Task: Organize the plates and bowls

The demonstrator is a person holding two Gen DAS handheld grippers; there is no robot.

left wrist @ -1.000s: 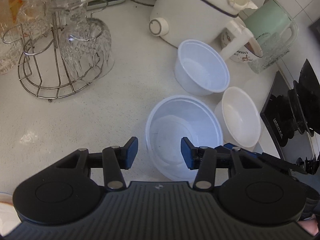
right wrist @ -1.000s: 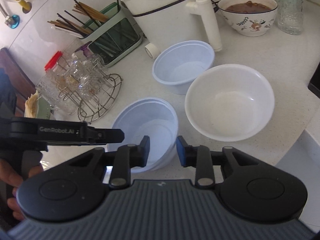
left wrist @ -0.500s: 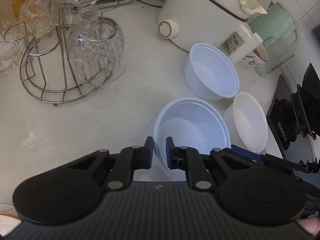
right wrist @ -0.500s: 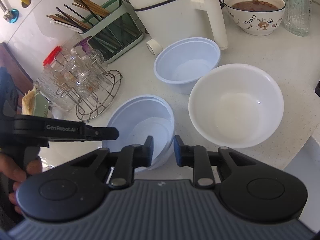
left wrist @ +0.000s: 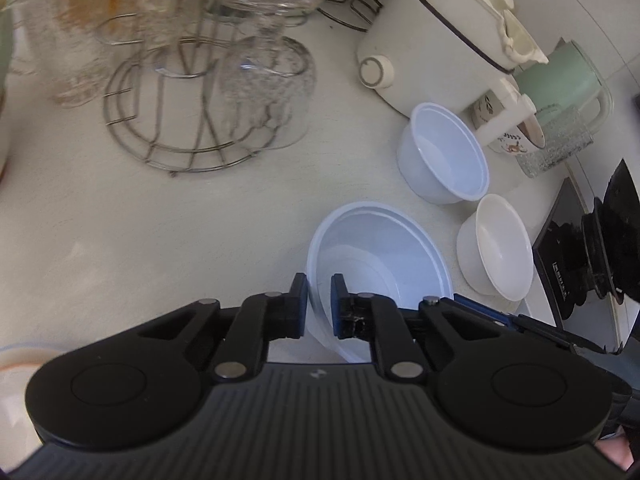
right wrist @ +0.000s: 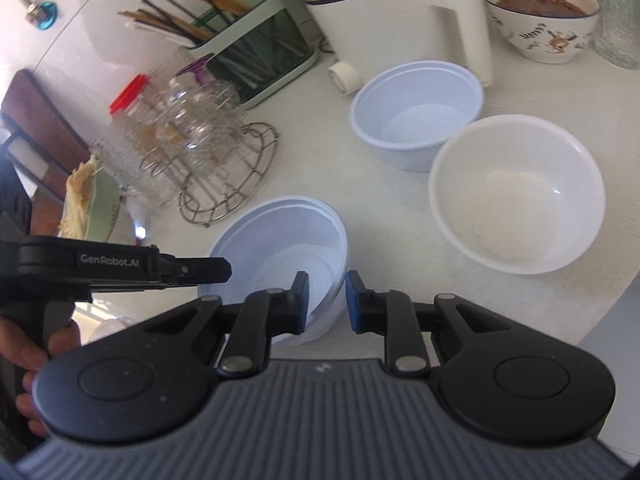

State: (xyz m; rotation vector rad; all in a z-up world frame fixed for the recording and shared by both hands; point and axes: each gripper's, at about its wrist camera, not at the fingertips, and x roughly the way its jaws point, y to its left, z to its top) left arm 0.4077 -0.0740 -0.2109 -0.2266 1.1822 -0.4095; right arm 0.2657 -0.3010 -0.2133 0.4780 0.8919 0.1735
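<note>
A pale blue bowl [left wrist: 384,248] [right wrist: 276,240], with a second rim line nested inside it, sits on the white counter between both grippers. My left gripper [left wrist: 319,284] is shut on its near-left rim; in the right wrist view it comes in from the left [right wrist: 216,270]. My right gripper [right wrist: 327,280] is closed across the bowl's right rim, one pad inside and one outside. A second pale blue bowl [left wrist: 444,156] [right wrist: 416,120] and a white bowl [left wrist: 496,248] [right wrist: 516,196] stand behind, to the right.
A wire rack of upturned glasses [left wrist: 200,112] [right wrist: 208,160] stands to the left. A white cooker [left wrist: 432,40], a green kettle [left wrist: 560,80], a patterned bowl of food [right wrist: 544,16] and a chopstick holder [right wrist: 256,56] line the back. A black stove [left wrist: 580,264] borders the right.
Both grippers closed from open onto the pale blue bowl's rim. Since then the counter behind has slid to the right in both views while the bowl stays between the jaws.
</note>
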